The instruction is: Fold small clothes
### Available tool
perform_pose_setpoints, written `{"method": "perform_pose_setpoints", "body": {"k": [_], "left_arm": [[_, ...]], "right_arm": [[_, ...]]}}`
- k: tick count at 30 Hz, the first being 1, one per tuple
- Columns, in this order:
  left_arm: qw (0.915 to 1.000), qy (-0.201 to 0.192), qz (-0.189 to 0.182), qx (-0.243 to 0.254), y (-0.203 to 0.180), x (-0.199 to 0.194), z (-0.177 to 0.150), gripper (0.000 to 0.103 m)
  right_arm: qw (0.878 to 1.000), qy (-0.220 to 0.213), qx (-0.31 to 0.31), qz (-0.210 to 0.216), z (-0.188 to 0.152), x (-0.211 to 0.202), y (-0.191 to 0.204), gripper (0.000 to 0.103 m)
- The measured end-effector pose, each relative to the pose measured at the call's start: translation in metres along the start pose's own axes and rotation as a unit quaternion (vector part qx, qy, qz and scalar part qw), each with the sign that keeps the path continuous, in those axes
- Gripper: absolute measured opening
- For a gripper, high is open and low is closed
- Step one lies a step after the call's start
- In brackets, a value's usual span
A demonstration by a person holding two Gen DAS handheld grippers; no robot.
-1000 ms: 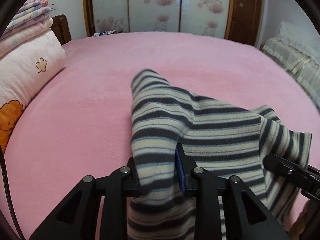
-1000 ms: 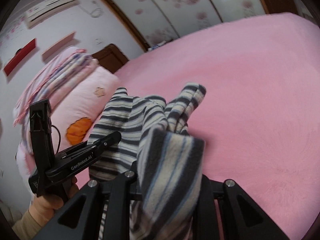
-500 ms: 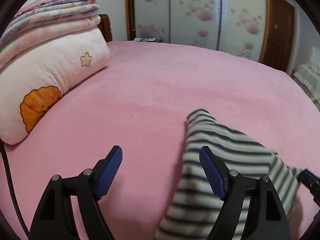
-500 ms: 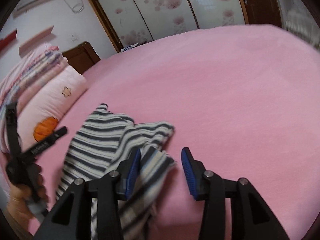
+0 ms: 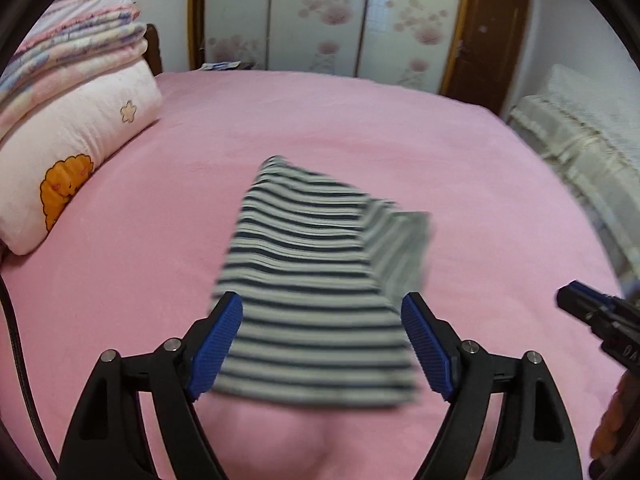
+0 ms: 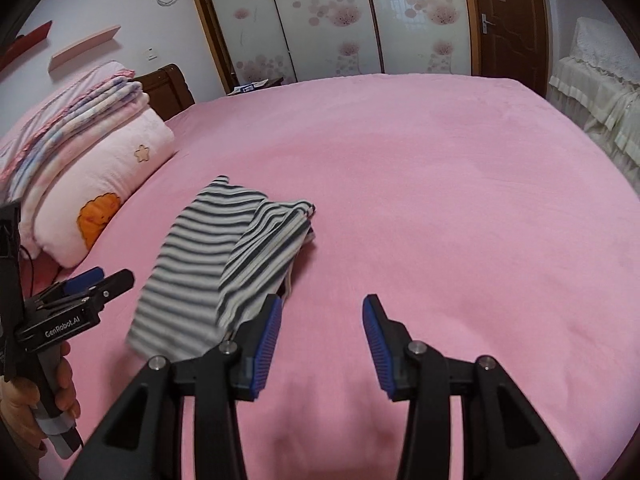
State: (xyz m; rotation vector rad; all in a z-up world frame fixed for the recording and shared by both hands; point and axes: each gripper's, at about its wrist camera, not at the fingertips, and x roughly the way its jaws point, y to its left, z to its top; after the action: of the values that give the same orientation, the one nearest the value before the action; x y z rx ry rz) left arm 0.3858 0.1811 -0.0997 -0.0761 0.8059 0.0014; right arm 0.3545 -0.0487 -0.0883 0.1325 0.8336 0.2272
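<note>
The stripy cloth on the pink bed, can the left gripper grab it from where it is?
Probably yes. The striped cloth lies flat on the bed right ahead of the left gripper, whose jaws have just been opening with nothing between them, and nothing blocks the way.

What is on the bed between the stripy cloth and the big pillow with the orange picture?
Nothing: only bare pink bed cover lies between the grey-and-white striped fleece garment and the pale pink pillow with the orange cartoon patch. The right wrist view shows it best.
</note>
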Motion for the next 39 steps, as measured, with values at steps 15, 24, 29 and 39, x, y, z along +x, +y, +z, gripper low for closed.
{"method": "perform_pose_setpoints", "body": {"k": [15, 24, 29, 39], "left_arm": [[0.9982, -0.053, -0.017, 0.024, -0.132, -0.23, -0.1, 0.103], [0.9989, -0.032, -0.031, 0.015, -0.165, -0.28, -0.158, 0.103], [0.9991, -0.028, -0.022, 0.021, -0.171, -0.293, -0.169, 0.103], [0.9998, -0.01, -0.015, 0.008, -0.17, -0.314, -0.192, 0.103]], "right_arm": [[0.993, -0.066, 0.076, -0.063, -0.111, -0.245, -0.039, 0.07], [0.991, -0.069, 0.076, -0.09, -0.162, -0.299, -0.048, 0.07], [0.99, -0.076, 0.083, -0.086, -0.175, -0.321, -0.052, 0.07], [0.989, -0.084, 0.069, -0.098, -0.199, -0.345, -0.045, 0.071]]}}
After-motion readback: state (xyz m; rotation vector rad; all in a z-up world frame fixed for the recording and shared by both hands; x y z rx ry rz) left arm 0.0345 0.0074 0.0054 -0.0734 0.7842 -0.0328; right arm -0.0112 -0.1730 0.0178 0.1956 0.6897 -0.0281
